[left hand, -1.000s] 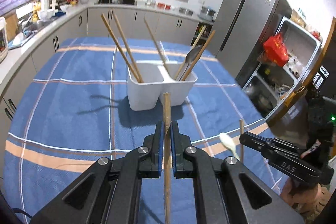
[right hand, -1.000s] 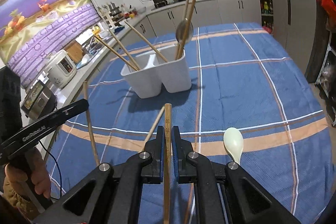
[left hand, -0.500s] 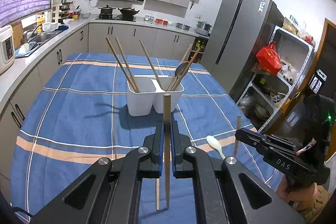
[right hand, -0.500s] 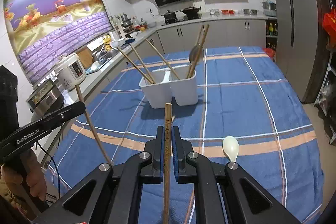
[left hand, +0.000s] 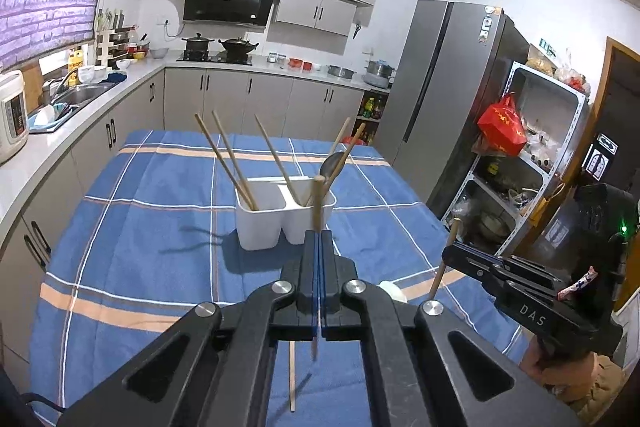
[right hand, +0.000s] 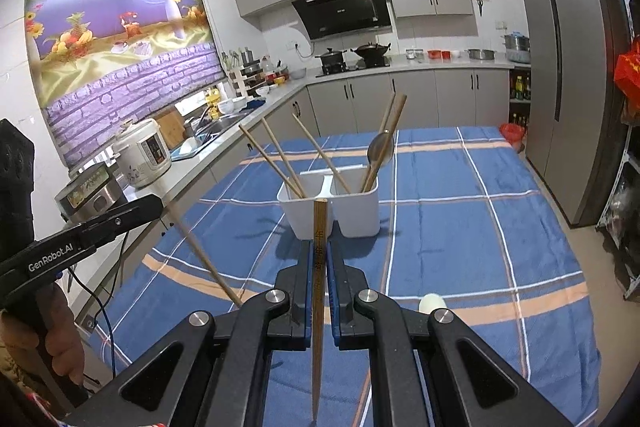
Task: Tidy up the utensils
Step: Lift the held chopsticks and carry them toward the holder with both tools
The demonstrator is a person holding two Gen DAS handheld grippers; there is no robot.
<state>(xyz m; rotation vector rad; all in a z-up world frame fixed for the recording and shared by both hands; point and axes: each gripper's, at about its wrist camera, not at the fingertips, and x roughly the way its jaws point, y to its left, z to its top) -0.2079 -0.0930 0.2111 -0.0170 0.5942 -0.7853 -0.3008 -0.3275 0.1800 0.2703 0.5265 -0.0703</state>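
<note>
The white holder (left hand: 285, 217) at frame centre already has five chopsticks and a spoon. Left gripper (left hand: 319, 239) and right gripper (right hand: 319, 247) each clamp one chopstick (right hand: 318, 291). Another chopstick (left hand: 292, 375) and a white spoon (right hand: 431, 303) remain on the cloth.

There are eight chopsticks in all: five stand in the single white holder (left hand: 260, 227) (a left-compartment pair (left hand: 234, 163) and a right-compartment trio (left hand: 276, 155)). One more is clamped in each of the two grippers, the left chopstick (left hand: 319, 203) in the left gripper (left hand: 319, 239) and the right chopstick (right hand: 320, 227) in the right gripper (right hand: 319, 247), and one loose chopstick (left hand: 292, 379) lies on the one blue checked cloth (left hand: 140, 227). There are two spoons, one metal spoon (left hand: 332, 163) in the holder and one white spoon (right hand: 430, 303) on the cloth.
</note>
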